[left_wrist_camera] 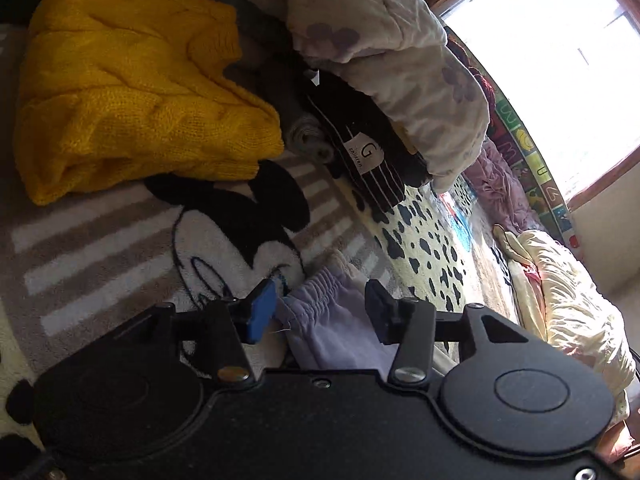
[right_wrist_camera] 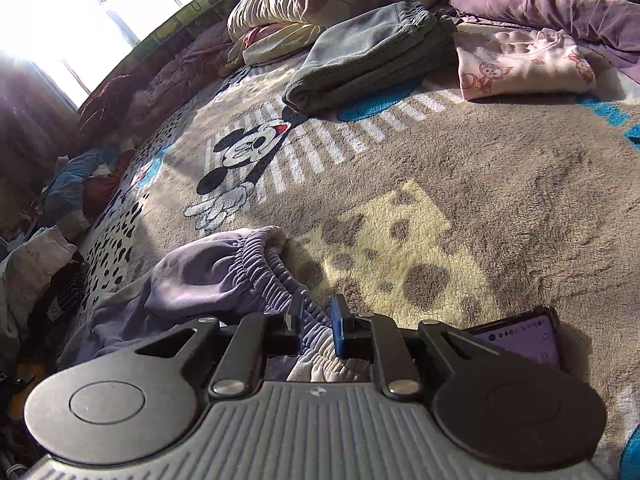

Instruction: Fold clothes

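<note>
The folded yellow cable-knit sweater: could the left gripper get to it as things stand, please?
Probably yes. The left gripper is open, straddling the lavender elastic-waist trousers, and only bare Mickey Mouse blanket lies between it and the sweater.

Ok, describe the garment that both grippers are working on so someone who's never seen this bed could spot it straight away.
Start at the Mickey Mouse blanket covering the bed. At its near edge lie the lilac pants, crumpled, with a gathered elastic waistband. The right gripper pinches that waistband; the left gripper is open around it. Unlike the folded grey pants and yellow sweater, they are unfolded.
</note>
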Tool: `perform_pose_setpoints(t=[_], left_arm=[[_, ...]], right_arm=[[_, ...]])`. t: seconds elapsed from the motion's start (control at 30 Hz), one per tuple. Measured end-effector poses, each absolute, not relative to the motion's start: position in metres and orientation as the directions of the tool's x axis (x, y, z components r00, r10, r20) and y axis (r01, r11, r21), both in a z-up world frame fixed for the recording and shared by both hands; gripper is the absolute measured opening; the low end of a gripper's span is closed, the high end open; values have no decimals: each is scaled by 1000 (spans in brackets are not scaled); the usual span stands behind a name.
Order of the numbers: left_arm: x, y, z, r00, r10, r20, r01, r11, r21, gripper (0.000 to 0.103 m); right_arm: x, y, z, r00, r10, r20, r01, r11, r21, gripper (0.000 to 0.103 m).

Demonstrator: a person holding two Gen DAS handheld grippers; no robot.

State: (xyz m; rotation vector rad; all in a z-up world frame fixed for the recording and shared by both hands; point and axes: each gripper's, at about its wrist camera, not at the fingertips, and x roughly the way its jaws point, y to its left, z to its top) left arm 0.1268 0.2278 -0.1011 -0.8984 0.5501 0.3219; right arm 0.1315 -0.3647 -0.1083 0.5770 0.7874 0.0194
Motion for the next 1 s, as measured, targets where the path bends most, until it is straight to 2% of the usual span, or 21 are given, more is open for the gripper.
perform_pose_setpoints(t=[0.1, 0.23, 0.33, 0.5, 0.53, 0.57, 0.6, 0.63, 0.7, 0.73, 0.83, 0.9, 0.93, 1.0], left_arm=[[142, 225, -101, 806, 31, -591, -473, 634, -612, 49], [168, 225, -112, 758, 19, -652, -484, 686, -544, 50], [182, 223, -116, 742, 9, -670, -469, 721, -509, 50], [201, 215, -115, 727, -9, -686, -417, 789, -451, 50], [202, 213, -115, 725, -9, -689, -408, 800, -440, 49], [204, 210, -115, 724, -9, -690, -394, 816, -424, 48], [205, 206, -116, 719, -6, -695, -383, 831, -403, 37], [206, 203, -118, 712, -2, -702, -374, 845, -383, 22], [206, 199, -118, 714, 9, -700, -366, 858, -362, 20], [206, 199, -117, 720, 10, -693, -360, 860, -361, 20], [200, 199, -98, 801, 0, -599, -313, 852, -419, 19], [197, 200, -81, 860, -9, -511, -271, 840, -470, 20], [201, 198, -79, 857, 7, -515, -286, 838, -465, 20], [215, 195, -85, 834, 17, -551, -309, 842, -442, 21]], right_arm=[[150, -362, -100, 718, 232, -656, 174, 853, 492, 17], [184, -360, -97, 710, 259, -655, 154, 851, 502, 18], [213, -358, -105, 684, 288, -670, 155, 840, 519, 31], [251, -351, -125, 626, 338, -703, 139, 838, 527, 34], [257, -349, -130, 605, 360, -710, 135, 832, 537, 41], [261, -348, -136, 591, 378, -713, 134, 825, 548, 44], [263, -346, -140, 587, 390, -710, 136, 816, 561, 45], [264, -345, -144, 587, 403, -703, 132, 808, 574, 45], [262, -345, -147, 598, 418, -684, 118, 798, 591, 30], [261, -346, -147, 604, 423, -675, 114, 793, 599, 28], [253, -349, -131, 673, 375, -637, 90, 814, 574, 25], [240, -355, -104, 774, 289, -563, 62, 851, 521, 24], [236, -357, -91, 811, 246, -531, 53, 872, 486, 24], [239, -357, -80, 830, 189, -525, 54, 909, 413, 24]])
